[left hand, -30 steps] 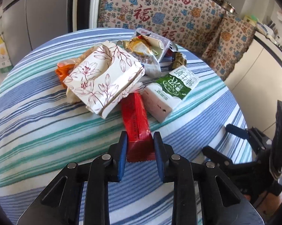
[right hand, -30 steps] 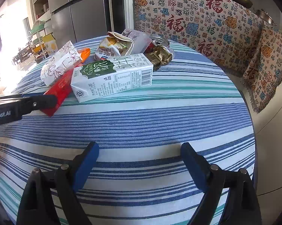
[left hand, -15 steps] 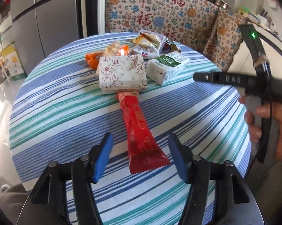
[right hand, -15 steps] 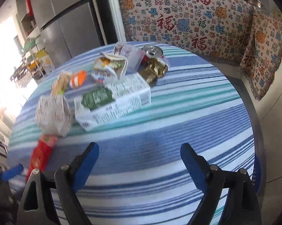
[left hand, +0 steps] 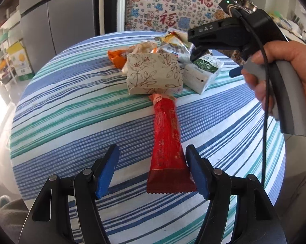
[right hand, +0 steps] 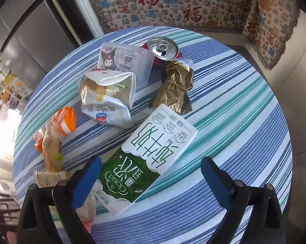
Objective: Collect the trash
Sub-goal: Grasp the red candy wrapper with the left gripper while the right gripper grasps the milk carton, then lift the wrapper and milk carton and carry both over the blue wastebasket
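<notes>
A pile of trash lies on the striped round table (left hand: 71, 109). A red wrapper (left hand: 168, 146) lies flat, its near end between the open fingers of my left gripper (left hand: 152, 170), which holds nothing. A floral paper box (left hand: 154, 74) sits on the wrapper's far end. My right gripper (right hand: 151, 178) is open above a green-and-white milk carton (right hand: 149, 158), also seen in the left wrist view (left hand: 203, 71). The right gripper's body (left hand: 234, 32) hovers over the pile.
Behind the carton lie a gold foil wrapper (right hand: 176, 87), a soda can (right hand: 163, 47), a purple cartoon box (right hand: 124, 61), a crumpled white bag (right hand: 108, 97), an orange cup (right hand: 66, 121) and a tan packet (right hand: 51, 146). A patterned sofa (right hand: 173, 4) stands behind the table.
My left gripper opened, let go of the red wrapper and drew back. My right gripper moved forward and over the pile, now above the milk carton.
</notes>
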A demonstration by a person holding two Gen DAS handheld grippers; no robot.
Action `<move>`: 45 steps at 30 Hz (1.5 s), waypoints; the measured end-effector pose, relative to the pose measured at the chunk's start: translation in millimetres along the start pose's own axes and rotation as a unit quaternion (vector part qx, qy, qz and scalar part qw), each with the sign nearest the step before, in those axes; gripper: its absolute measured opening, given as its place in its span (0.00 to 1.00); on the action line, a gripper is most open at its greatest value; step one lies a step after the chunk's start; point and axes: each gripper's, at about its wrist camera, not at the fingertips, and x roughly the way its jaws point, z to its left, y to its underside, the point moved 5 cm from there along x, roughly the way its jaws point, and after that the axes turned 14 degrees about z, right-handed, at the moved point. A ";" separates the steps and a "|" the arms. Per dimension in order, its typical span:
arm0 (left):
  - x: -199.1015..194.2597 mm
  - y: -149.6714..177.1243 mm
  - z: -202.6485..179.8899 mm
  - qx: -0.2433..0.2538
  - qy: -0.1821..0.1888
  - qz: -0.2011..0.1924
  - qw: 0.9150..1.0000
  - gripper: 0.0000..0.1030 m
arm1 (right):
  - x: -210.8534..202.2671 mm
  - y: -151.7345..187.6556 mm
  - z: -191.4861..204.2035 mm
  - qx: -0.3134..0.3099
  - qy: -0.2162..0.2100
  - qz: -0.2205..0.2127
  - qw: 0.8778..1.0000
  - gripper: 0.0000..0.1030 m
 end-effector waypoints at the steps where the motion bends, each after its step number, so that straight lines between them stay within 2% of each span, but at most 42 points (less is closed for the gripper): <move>1: -0.2 -0.3 1.1 -0.002 0.002 0.000 1.000 0.67 | -0.5 3.3 -2.1 -0.011 -0.003 0.002 1.000 0.96; 4: 0.1 -1.1 3.2 -0.007 0.006 0.002 1.000 0.67 | -0.3 10.8 -8.0 -0.043 -0.014 0.026 0.999 0.95; 8: -2.4 0.3 5.6 -0.007 0.004 -0.001 1.000 0.67 | -12.8 21.1 -22.0 -0.086 0.055 0.029 0.994 0.95; 9: -2.1 -0.1 5.6 -0.007 0.006 0.000 1.000 0.67 | -17.5 22.1 -24.6 -0.089 0.061 0.023 0.994 0.95; 14: -0.1 -6.0 -1.4 0.002 0.018 0.008 1.000 0.68 | -19.8 19.8 -23.2 -0.064 0.000 0.021 0.998 0.96; 19: 3.3 -11.6 -7.2 0.015 0.010 0.024 1.000 0.67 | 1.1 14.6 -11.8 -0.067 0.006 0.031 0.997 0.95; 20: 4.5 -11.8 -7.7 0.016 0.011 0.027 0.999 0.66 | 0.9 15.4 -13.6 -0.069 0.013 0.026 0.997 0.93; 22: 6.5 -12.7 -8.0 0.018 0.014 0.032 0.999 0.51 | -1.9 19.8 -20.6 -0.073 0.020 0.021 0.997 0.54; 23: 7.6 -12.6 -8.4 0.019 0.018 0.035 0.999 0.32 | -4.8 23.9 -24.6 -0.073 0.014 0.021 0.997 0.52; 24: 8.6 -11.3 -8.7 0.019 0.024 0.039 0.999 0.27 | -7.6 28.2 -28.5 -0.079 0.009 0.021 0.997 0.52; 26: 7.1 -7.8 -9.2 0.016 0.032 0.039 0.999 0.25 | -12.9 42.2 -34.6 -0.103 0.005 0.022 0.994 0.52; 31: -5.5 1.2 -15.7 0.021 0.043 0.037 0.998 0.26 | -17.2 89.1 -50.9 -0.146 -0.012 0.049 0.988 0.52; 34: -6.9 -3.0 -20.2 0.023 0.036 0.034 0.999 0.42 | -19.9 102.2 -55.2 -0.151 -0.013 0.049 0.987 0.54; 35: -6.1 -5.2 -21.2 0.024 0.031 0.033 0.999 0.52 | -20.4 103.1 -55.9 -0.149 -0.016 0.050 0.987 0.54; 36: -5.7 -7.0 -22.0 0.024 0.025 0.031 0.999 0.57 | -20.2 103.5 -55.9 -0.149 -0.019 0.053 0.987 0.54; 43: 5.1 -15.9 -22.2 0.039 -0.006 0.051 0.998 0.57 | -18.4 97.3 -53.9 -0.151 -0.018 0.061 0.986 0.55; 44: 6.5 -15.9 -22.3 0.041 -0.010 0.054 0.998 0.54 | -17.0 98.1 -53.4 -0.155 -0.018 0.064 0.986 0.55; 45: 8.0 -16.4 -22.8 0.045 -0.012 0.057 0.997 0.36 | -16.6 98.1 -53.9 -0.155 -0.019 0.062 0.986 0.53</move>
